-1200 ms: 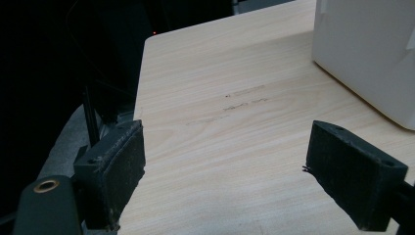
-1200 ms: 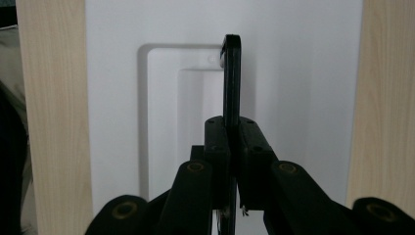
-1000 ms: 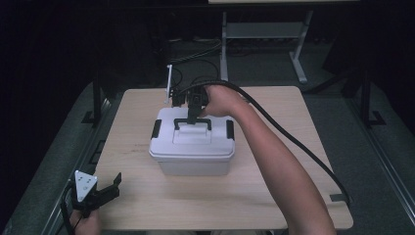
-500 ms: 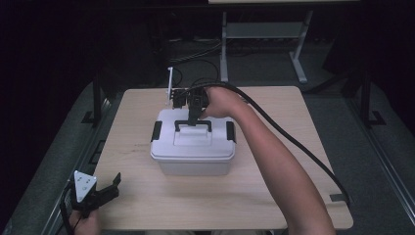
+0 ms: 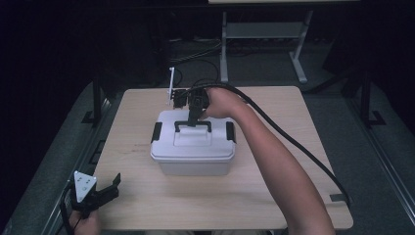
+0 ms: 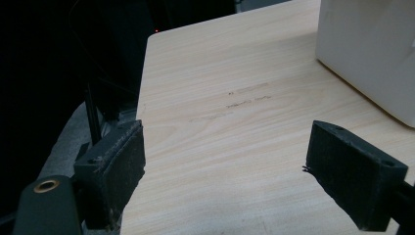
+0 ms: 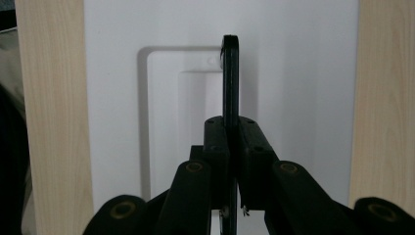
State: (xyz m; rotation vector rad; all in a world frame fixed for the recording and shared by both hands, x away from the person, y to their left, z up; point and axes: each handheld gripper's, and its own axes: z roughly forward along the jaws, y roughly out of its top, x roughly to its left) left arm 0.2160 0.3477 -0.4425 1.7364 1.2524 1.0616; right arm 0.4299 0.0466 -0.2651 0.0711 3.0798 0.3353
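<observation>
High view: white box (image 5: 193, 147) with lid sitting near the middle of the bench (image 5: 293, 176), a bit closer to the far edge. Black handle (image 5: 193, 124) standing up on top of the lid, 2 black clips (image 5: 156, 132) at the short ends, both looking snapped down.

Right tool (image 5: 194, 117) reaching down from the far side, squeezed tight on the handle. Right gripper view: thin black handle (image 7: 230, 83) pinched flat between the 2 pads (image 7: 215, 142), white lid (image 7: 293, 73) right below.

Left tool (image 5: 105, 188) resting by the near left corner of the bench, well apart from the box, spread wide with nothing inside. Left gripper view: both pads (image 6: 115, 169) far apart over bare wood, box corner (image 6: 372, 49) off to one side.

Hard, smooth plastic, so probably stiff and slippery on the walls. Probably light if empty, but cannot tell what is inside. Best spot to hold: middle of the handle, so no tipping. Thin handle, so may swing or bend a little. Clips shut, so lid likely safe when lifted.
</observation>
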